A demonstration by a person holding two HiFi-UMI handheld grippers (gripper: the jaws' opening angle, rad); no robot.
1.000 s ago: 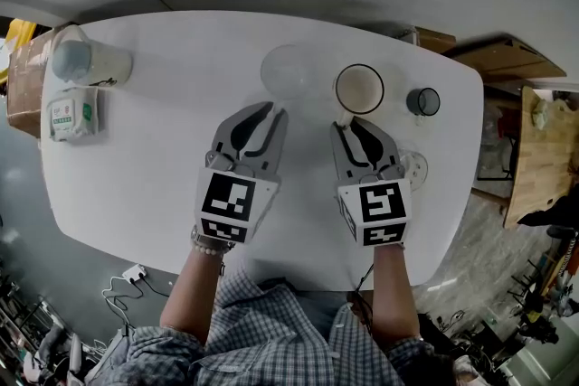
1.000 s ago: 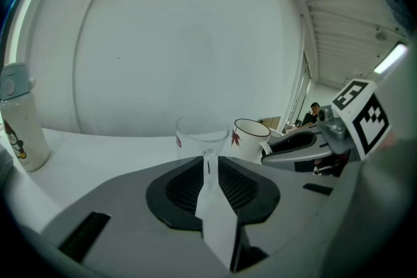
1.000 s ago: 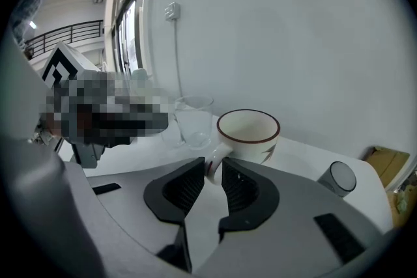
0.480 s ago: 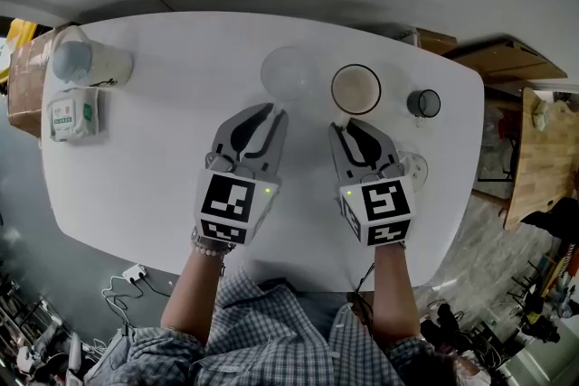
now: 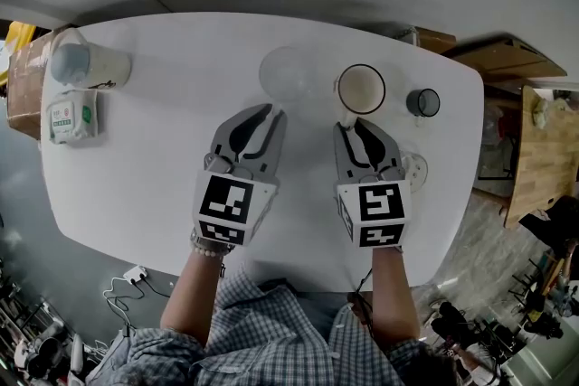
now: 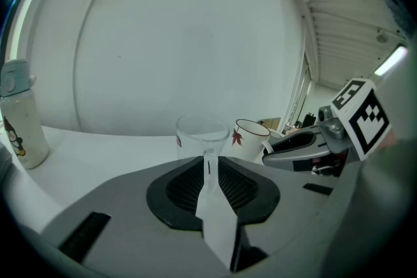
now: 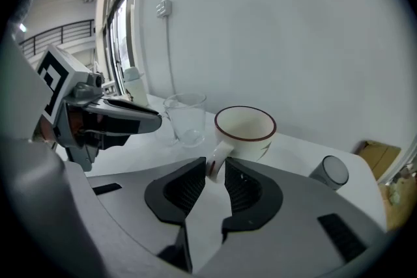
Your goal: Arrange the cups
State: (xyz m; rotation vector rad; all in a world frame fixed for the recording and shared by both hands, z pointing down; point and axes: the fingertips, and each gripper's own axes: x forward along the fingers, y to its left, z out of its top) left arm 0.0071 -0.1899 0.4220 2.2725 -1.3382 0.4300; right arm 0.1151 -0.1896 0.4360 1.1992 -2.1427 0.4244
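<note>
A white mug (image 5: 361,89) with a dark rim stands at the table's far middle, its handle pointing toward me. My right gripper (image 5: 347,124) is shut on that handle, which shows between the jaws in the right gripper view (image 7: 215,166). Left of the mug stands a clear glass cup (image 5: 285,72). My left gripper (image 5: 269,110) reaches its near side, jaws pressed together on the cup's thin clear handle (image 6: 208,154). A small dark cup (image 5: 422,102) stands right of the mug.
Another clear glass (image 5: 413,167) sits just right of my right gripper. A pale bottle (image 5: 89,63) and a tissue pack (image 5: 71,115) lie at the white table's (image 5: 163,167) far left. Wooden furniture stands beyond the right edge.
The white mug and my right gripper slid slightly left, then back right. The left gripper and the glass cup have hardly moved.
</note>
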